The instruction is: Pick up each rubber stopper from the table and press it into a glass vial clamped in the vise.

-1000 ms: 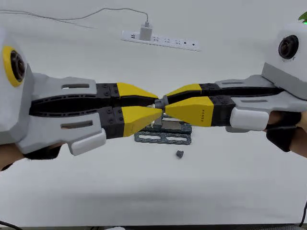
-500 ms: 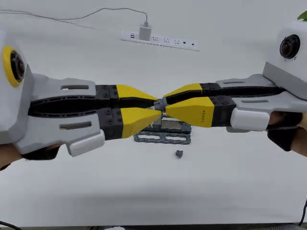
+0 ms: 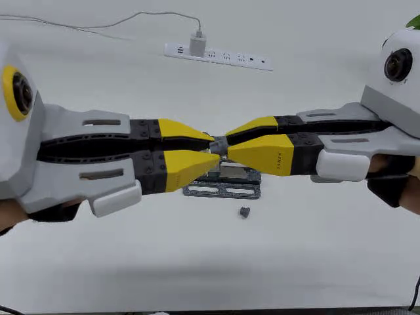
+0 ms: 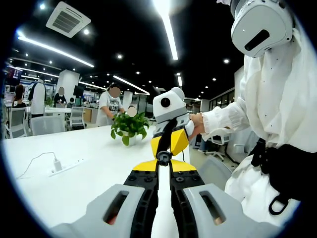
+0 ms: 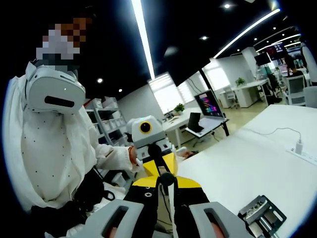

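My two grippers meet tip to tip above the table in the head view. A small grey rubber stopper (image 3: 218, 145) sits between the tips; the left gripper (image 3: 214, 148) and the right gripper (image 3: 226, 143) are each shut on one end of it. The stopper (image 4: 163, 157) shows at my left tips in the left gripper view, and the stopper (image 5: 167, 178) at my right tips in the right gripper view. Below them stands the dark vise (image 3: 225, 180), partly hidden by the jaws. The vise (image 5: 261, 210) holds glass vials. A second stopper (image 3: 244, 212) lies loose on the table in front of it.
A white power strip (image 3: 216, 56) with a plugged charger and cable lies at the back of the white table (image 3: 197, 262). A potted plant (image 4: 130, 126) stands farther along the table. People stand in the room behind.
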`<move>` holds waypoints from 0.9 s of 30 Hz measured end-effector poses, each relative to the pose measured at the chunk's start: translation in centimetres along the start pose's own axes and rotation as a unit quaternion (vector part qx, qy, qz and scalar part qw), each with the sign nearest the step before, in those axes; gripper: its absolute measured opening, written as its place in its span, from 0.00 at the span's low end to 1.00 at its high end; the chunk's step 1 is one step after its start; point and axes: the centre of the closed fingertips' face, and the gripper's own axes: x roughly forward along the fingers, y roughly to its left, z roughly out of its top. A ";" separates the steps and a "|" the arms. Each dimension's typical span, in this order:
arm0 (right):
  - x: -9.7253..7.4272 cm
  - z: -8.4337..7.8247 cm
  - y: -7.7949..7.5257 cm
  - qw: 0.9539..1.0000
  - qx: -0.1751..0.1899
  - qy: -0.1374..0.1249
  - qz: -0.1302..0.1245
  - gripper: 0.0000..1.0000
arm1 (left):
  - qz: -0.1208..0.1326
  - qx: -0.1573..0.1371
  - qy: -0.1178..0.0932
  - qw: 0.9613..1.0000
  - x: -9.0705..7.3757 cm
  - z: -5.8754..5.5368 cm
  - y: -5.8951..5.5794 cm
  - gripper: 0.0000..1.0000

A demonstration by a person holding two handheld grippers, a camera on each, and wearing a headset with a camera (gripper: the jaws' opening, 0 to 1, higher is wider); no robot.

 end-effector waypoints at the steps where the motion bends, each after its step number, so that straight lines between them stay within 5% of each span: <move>1: 0.0 0.0 0.0 1.000 0.002 0.000 0.000 0.06 | 0.000 0.000 -0.001 1.000 0.0 0.0 0.0 0.03; 20: 0.2 -0.5 -0.8 1.000 0.010 0.015 -0.007 0.06 | 0.008 -0.001 -0.001 1.000 -0.1 -1.0 0.6 0.05; 27: 0.2 -0.4 -1.4 1.000 0.019 0.020 -0.010 0.06 | 0.022 -0.004 0.006 1.000 -0.5 -1.9 1.0 0.12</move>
